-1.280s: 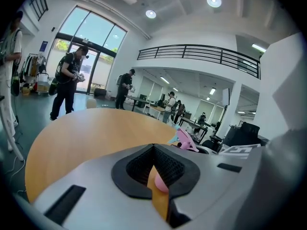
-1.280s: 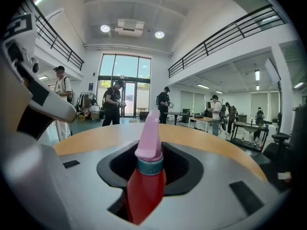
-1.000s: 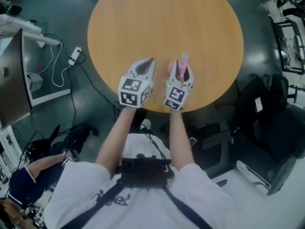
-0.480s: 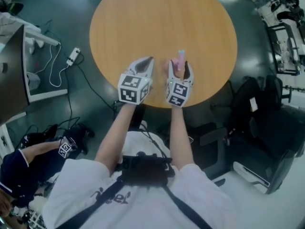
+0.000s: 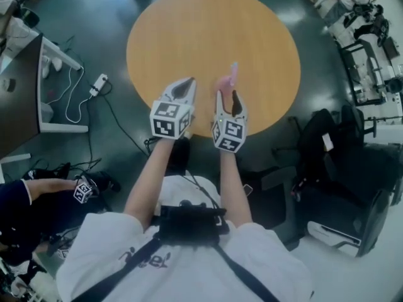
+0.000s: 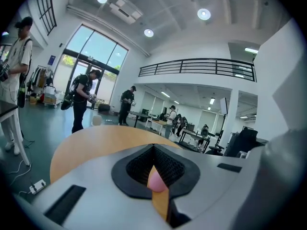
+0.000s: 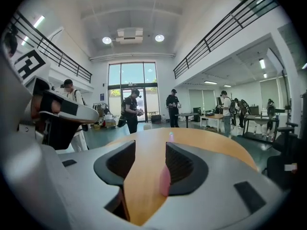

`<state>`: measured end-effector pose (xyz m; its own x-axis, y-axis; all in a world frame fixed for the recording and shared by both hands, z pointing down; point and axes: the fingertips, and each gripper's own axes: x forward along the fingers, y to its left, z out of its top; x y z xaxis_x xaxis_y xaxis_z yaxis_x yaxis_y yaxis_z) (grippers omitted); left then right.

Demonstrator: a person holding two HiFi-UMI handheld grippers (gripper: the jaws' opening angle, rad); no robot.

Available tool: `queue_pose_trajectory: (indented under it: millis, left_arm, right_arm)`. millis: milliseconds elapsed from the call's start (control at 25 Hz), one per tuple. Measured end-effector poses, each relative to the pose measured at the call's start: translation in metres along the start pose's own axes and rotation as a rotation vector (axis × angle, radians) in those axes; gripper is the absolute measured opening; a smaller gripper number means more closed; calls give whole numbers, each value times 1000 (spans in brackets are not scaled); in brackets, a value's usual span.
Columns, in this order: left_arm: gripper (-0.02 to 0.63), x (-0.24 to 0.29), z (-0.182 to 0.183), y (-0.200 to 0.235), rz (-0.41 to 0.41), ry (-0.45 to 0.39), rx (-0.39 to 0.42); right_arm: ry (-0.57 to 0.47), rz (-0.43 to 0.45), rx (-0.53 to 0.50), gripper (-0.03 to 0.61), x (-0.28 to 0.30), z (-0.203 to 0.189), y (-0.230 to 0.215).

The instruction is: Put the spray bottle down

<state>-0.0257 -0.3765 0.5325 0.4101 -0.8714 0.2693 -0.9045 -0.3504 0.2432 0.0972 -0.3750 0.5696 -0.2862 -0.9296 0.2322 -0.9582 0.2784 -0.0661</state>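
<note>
A small pink spray bottle (image 5: 227, 82) stands on the round wooden table (image 5: 208, 30), just ahead of my right gripper (image 5: 229, 98). In the right gripper view the bottle (image 7: 164, 178) sits between the jaws, close against the right one, with a clear gap to the left one. Those jaws are closing but do not press on it. To the left of the bottle my left gripper (image 5: 187, 83) hovers shut. In the left gripper view a small pink shape shows in the slit of the left gripper (image 6: 154, 150); I cannot tell what it is.
Several people stand in the hall beyond the table (image 7: 132, 110). A power strip and cables (image 5: 94, 83) lie on the floor at the left, beside a desk (image 5: 22, 87). A black chair (image 5: 340, 156) stands at the right. A seated person (image 5: 25, 209) is at lower left.
Both grippers have lifted and drawn back toward the table's near edge. The right gripper's jaws have parted from the bottle, which now shows further ahead of their tips.
</note>
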Motion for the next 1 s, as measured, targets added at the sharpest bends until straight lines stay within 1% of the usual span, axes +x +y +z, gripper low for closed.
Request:
queue_pose_trajectory:
  millis: [200,280,480,600,760,1000]
  left_arm:
    - [11,-31,21,-18,-12,-62,45]
    - [11,-43,30,-24,-20,-82,66]
    - [11,-70,50,-46,-47,-139,111]
    - [11,-82,60,-66,-69,-176,136]
    - [11,-96,71,-87,-92,-210,169]
    - [11,-112,87,-96,-90,-250,197]
  right_arm:
    - [-102,33,15,146,-37,40,19]
    - [-145,40,20,102,-51,58,27]
    - [-234,61,31,30,-87,95,41]
    - [-269,71,17,23,-108,115,45]
    - [-266,67,6,21,-127,131,45]
    - [-274,44,8,20,-143,150,41]
